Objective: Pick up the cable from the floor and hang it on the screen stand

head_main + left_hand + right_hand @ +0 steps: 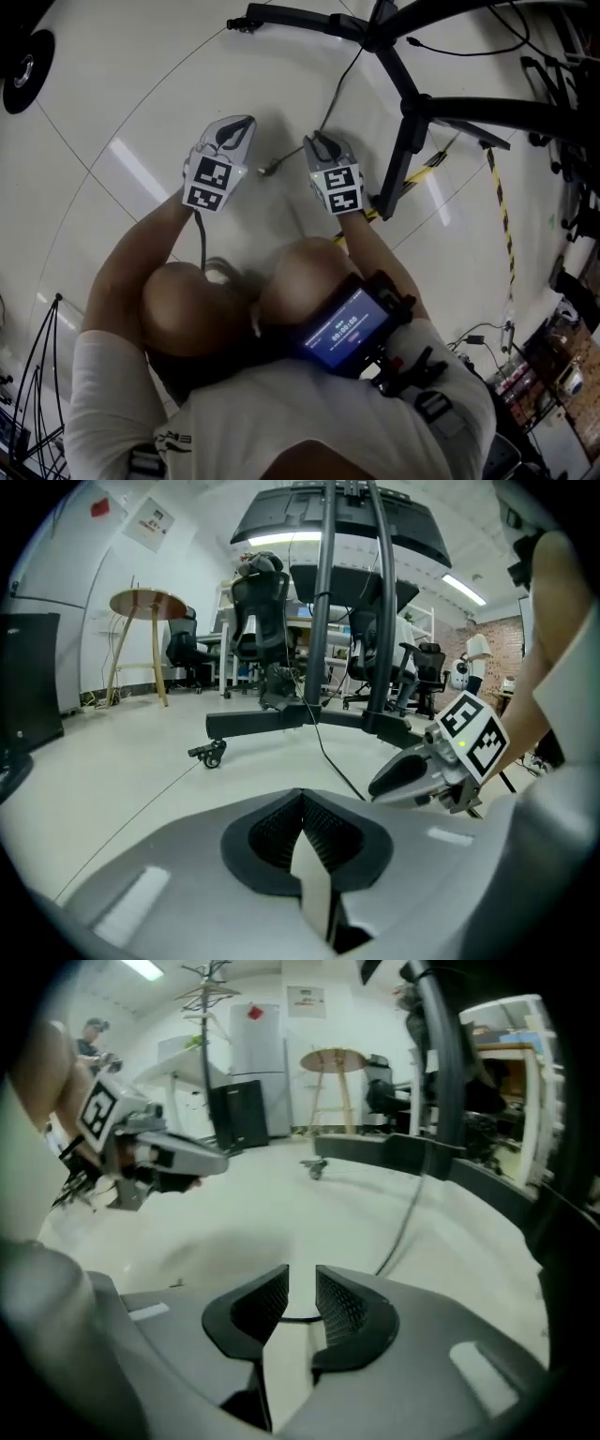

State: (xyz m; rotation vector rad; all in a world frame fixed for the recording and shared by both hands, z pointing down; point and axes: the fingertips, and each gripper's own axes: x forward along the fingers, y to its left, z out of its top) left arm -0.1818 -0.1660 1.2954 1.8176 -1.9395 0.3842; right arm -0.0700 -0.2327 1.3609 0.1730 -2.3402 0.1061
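A thin black cable [339, 84] runs down from the black screen stand [412, 131] to the pale floor; its metal plug end [268, 170] lies between my two grippers. My right gripper [320, 143] is low over the cable. In the right gripper view its jaws [302, 1274] stand apart with a thin stretch of cable [405, 1222] crossing the gap, the pads not pressing on it. My left gripper [235, 129] hovers left of the plug, shut and empty [302, 799]. In the left gripper view the right gripper [422, 771] shows beside the cable [328, 752].
The stand's wheeled legs [281, 722] spread across the floor just ahead. Yellow-black tape [500, 202] lines the floor at right. Office chairs [258, 602] and a round wooden table [147, 602] stand farther off. Thin tripod legs [37, 356] rise at lower left.
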